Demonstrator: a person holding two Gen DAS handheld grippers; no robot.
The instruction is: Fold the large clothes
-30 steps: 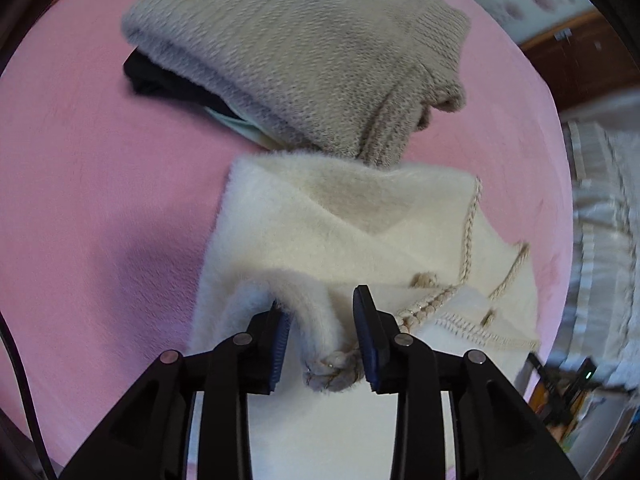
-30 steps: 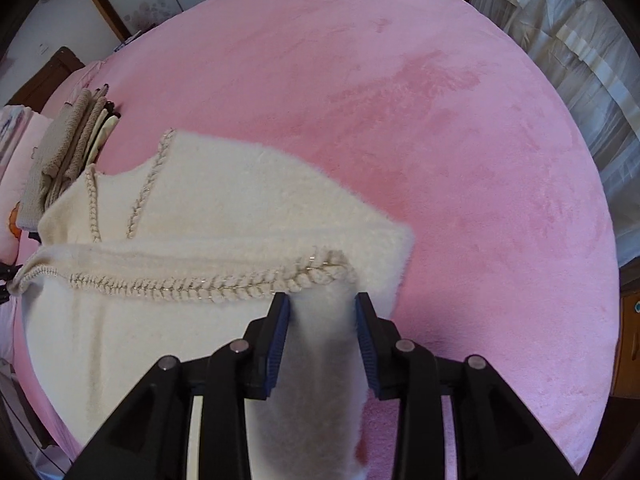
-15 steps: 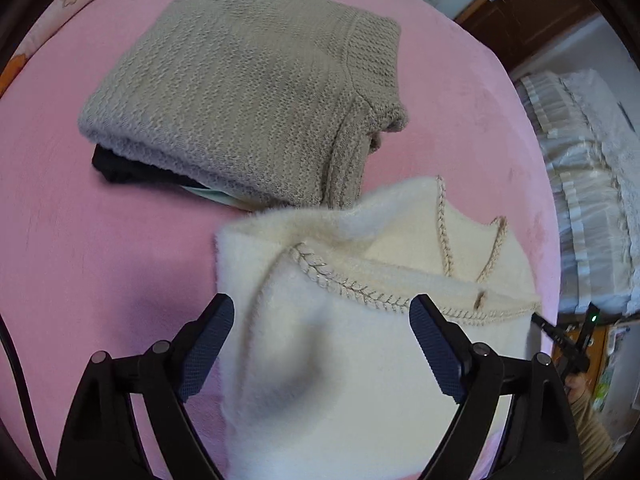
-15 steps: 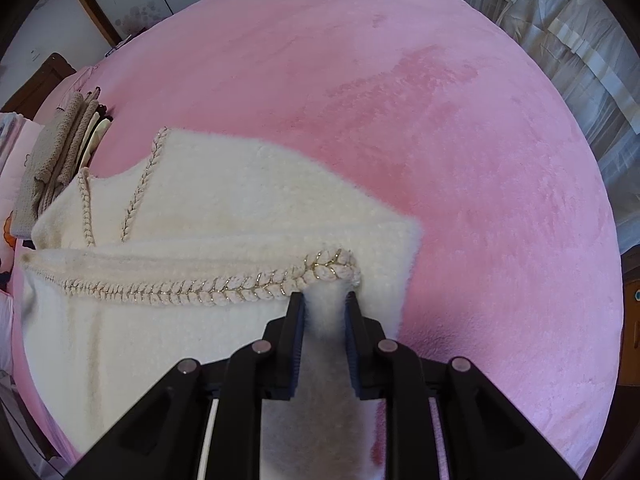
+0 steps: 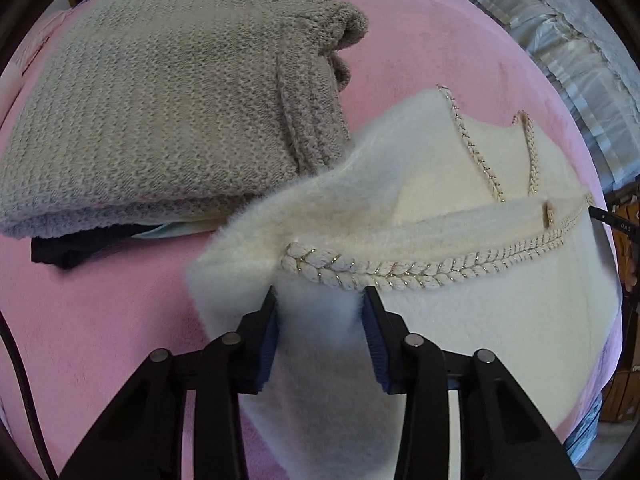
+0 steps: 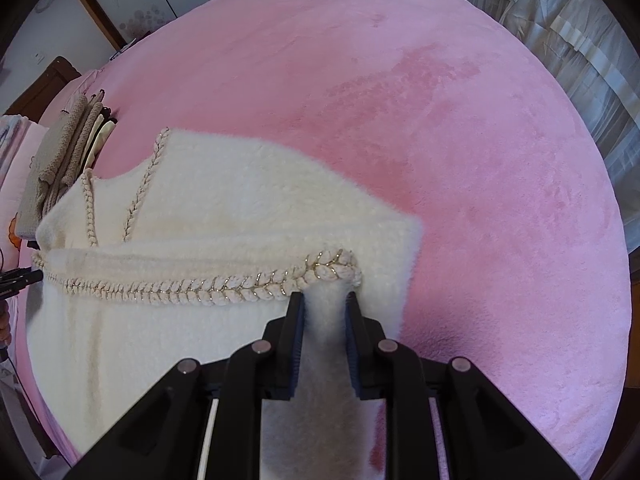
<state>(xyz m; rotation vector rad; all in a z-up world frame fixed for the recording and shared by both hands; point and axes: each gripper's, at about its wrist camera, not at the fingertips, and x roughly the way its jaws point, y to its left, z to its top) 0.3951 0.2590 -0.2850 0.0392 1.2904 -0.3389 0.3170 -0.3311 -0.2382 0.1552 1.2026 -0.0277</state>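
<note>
Two garments filled the left wrist view — a folded taupe chunky-knit sweater (image 5: 160, 112) at upper left, finished, and a fluffy cream sweater with braided gold-flecked trim (image 5: 460, 320) at lower right on the pink plush bedcover (image 5: 100, 320). The left gripper (image 5: 322, 316) was closing on its hem corner.

In the right wrist view, the right gripper (image 6: 325, 312) was closing on the opposite corner at bottom centre — folding half done. No writing was legible.
</note>
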